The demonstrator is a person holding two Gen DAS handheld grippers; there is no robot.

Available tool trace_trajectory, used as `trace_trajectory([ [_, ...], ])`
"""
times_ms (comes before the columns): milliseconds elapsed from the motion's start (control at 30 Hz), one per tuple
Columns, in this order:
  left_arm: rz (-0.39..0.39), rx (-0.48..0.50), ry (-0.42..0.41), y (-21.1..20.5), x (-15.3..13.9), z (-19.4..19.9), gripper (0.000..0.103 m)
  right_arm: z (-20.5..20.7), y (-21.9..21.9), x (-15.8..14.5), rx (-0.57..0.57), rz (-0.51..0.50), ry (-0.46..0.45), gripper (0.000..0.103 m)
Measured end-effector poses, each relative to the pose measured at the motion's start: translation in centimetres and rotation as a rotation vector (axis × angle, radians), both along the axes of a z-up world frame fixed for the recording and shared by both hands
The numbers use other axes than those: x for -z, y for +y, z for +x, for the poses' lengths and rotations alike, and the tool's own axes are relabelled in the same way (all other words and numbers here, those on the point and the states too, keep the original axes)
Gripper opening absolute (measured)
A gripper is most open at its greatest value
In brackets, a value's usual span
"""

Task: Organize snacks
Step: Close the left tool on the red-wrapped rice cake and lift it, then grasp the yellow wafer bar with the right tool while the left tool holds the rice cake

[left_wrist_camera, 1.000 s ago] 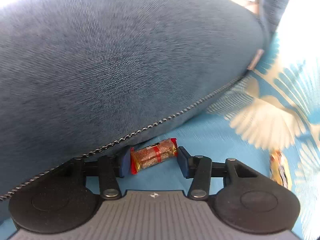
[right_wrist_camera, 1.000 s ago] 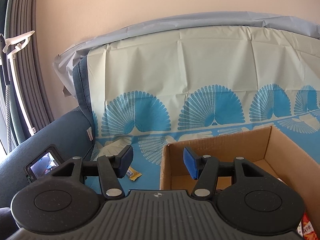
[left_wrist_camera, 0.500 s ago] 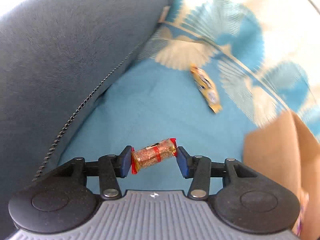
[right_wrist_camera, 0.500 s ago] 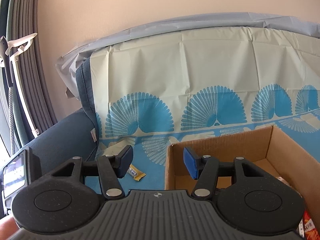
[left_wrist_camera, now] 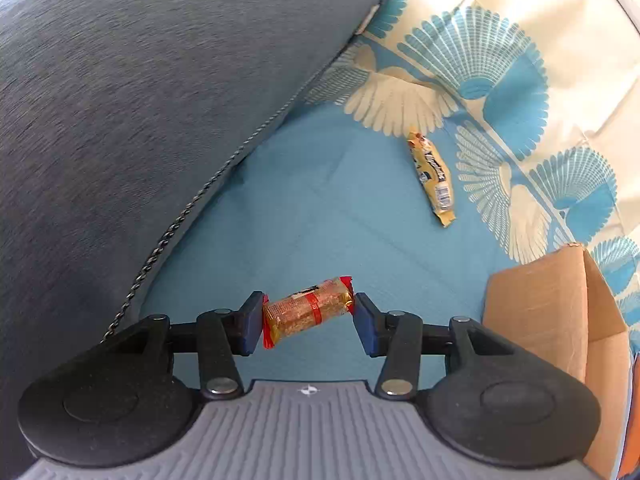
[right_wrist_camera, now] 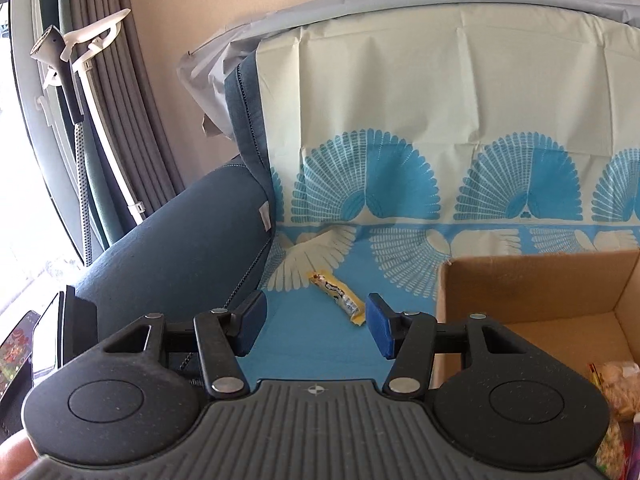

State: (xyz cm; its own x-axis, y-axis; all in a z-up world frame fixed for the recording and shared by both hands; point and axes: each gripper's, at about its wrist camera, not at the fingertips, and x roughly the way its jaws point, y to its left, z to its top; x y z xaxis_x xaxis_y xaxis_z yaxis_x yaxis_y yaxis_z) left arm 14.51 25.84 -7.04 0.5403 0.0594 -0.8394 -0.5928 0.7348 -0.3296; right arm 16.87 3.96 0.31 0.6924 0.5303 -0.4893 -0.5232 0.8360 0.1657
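Note:
My left gripper (left_wrist_camera: 309, 314) is shut on a small red-and-gold snack bar (left_wrist_camera: 308, 311), held lengthwise between the blue pads above the blue cloth. A yellow snack bar (left_wrist_camera: 433, 173) lies on the cloth ahead to the right; it also shows in the right wrist view (right_wrist_camera: 338, 292). The cardboard box (left_wrist_camera: 540, 304) stands at the right. My right gripper (right_wrist_camera: 316, 326) is open and empty, left of the box (right_wrist_camera: 532, 284), pointing toward the yellow bar. Several snacks (right_wrist_camera: 616, 392) lie inside the box.
A dark blue sofa armrest (left_wrist_camera: 140, 100) fills the left. A blue-and-cream fan-patterned cloth (right_wrist_camera: 420, 128) covers the seat and backrest. Curtains and a white hanger (right_wrist_camera: 88, 40) stand at the far left. A phone screen (right_wrist_camera: 16, 348) shows at the left edge.
My left gripper lifted the red-and-gold bar away from the armrest and swung right, bringing the box into view. My right gripper turned left; the yellow bar now sits between its fingers in view.

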Motion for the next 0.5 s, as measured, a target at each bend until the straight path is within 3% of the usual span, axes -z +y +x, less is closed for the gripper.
trace_trajectory([
  [100,0.001,0.011,-0.005,0.3,0.0,0.9,0.052,2.8,2.5,-0.2,-0.012,-0.022,0.006,0.038],
  [167,-0.015,0.017,-0.006,0.3,0.1,1.1,0.052,4.8,4.4,0.5,-0.007,-0.043,0.029,0.034],
  [333,-0.054,0.009,0.007,0.4,0.6,1.6,0.052,9.3,9.0,4.3,0.027,-0.172,0.094,0.035],
  [400,-0.079,0.002,0.015,0.6,0.9,1.6,0.052,11.0,10.3,6.1,0.035,-0.217,0.128,0.050],
  [500,-0.094,-0.007,0.016,1.1,1.0,1.6,0.052,13.2,12.1,8.6,0.039,-0.278,0.140,0.066],
])
